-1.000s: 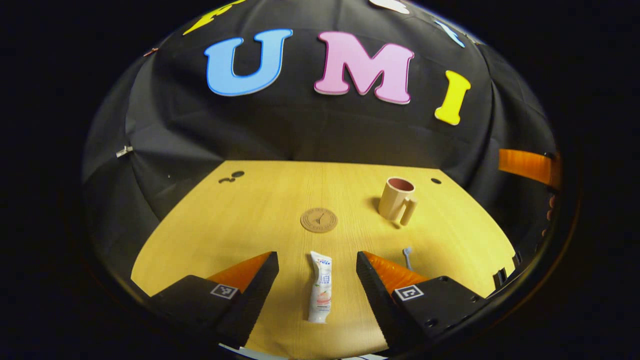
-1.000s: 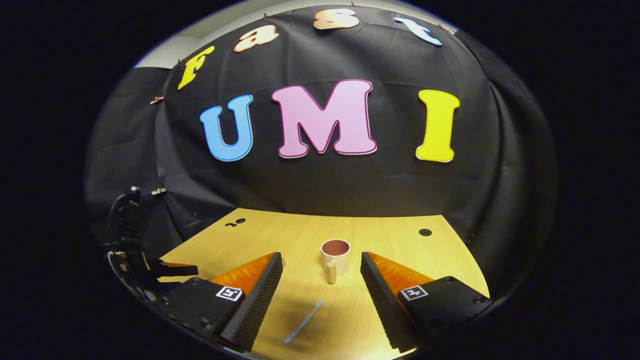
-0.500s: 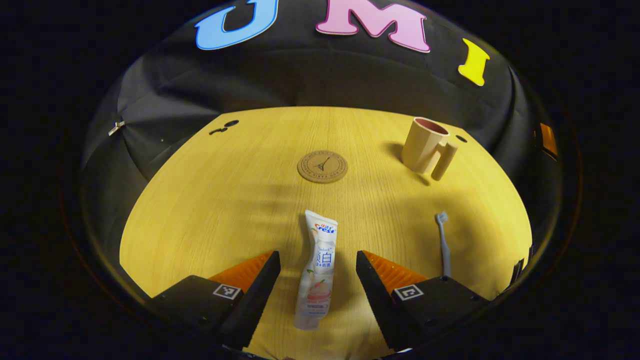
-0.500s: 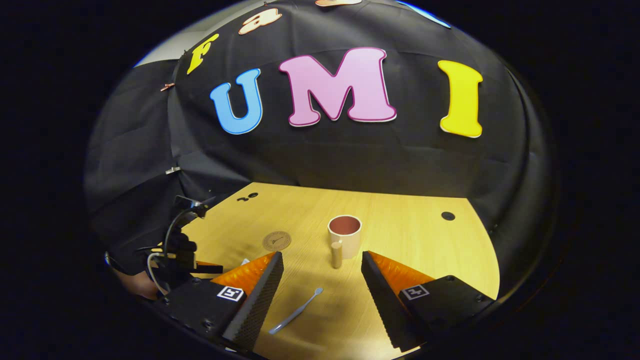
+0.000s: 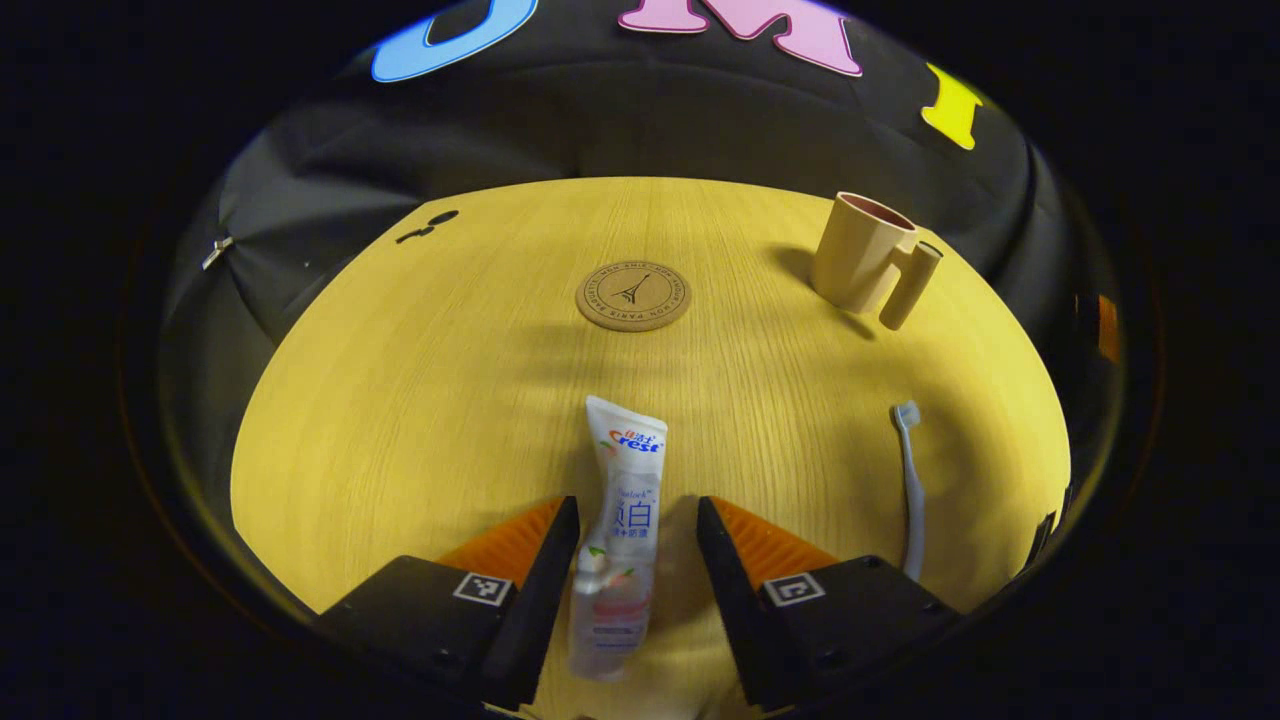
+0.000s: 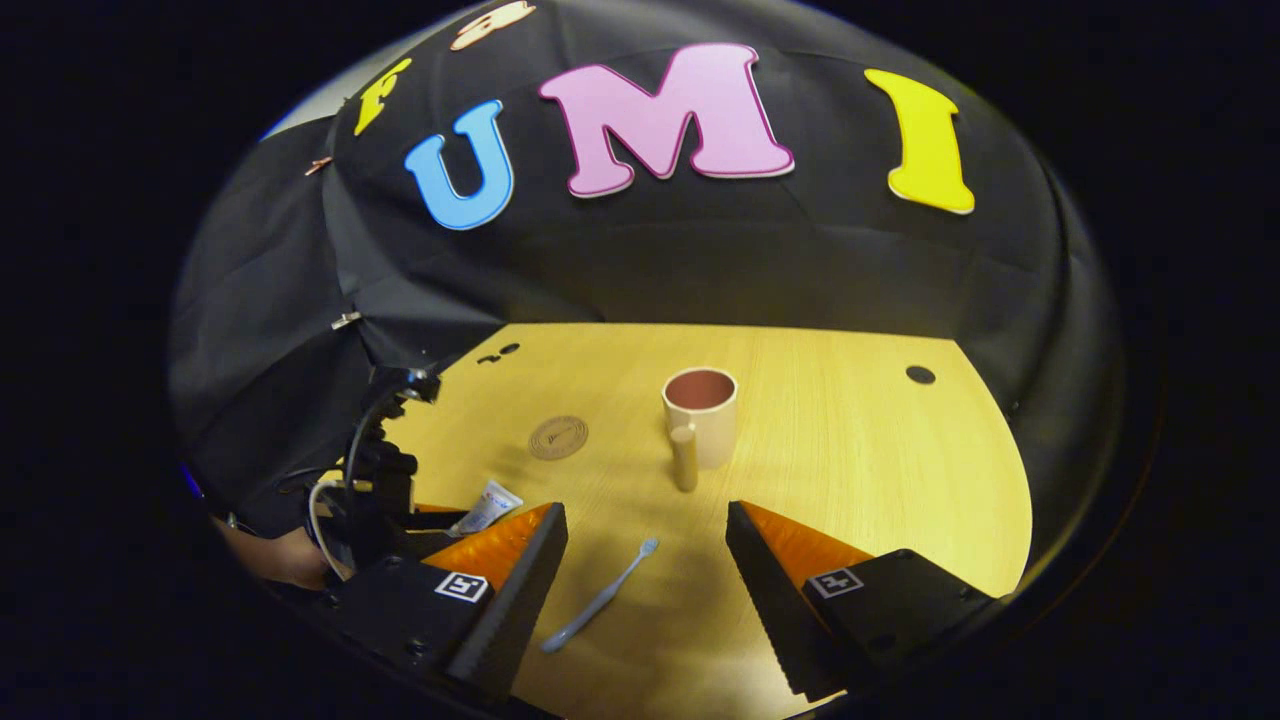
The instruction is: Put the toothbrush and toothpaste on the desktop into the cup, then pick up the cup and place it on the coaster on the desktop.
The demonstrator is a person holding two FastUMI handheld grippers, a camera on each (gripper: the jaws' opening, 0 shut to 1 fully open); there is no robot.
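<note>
A white toothpaste tube lies flat on the wooden desk, cap end toward me. My left gripper is open and low over it, one finger on each side of the tube's lower half. A pale blue toothbrush lies to the right, and the beige cup stands upright at the far right. The round cork coaster sits mid-desk. My right gripper is open above the toothbrush, which lies slanted between its fingers. Beyond it stands the cup, its handle toward me.
In the right gripper view the left gripper and the hand holding it are at the left, by the toothpaste and the coaster. Cable holes mark the desk's back corners. Black cloth walls close in behind.
The left gripper has dropped and moved forward until its fingers straddle the toothpaste, and they have narrowed a little. The right gripper has tipped down and come closer to the toothbrush.
</note>
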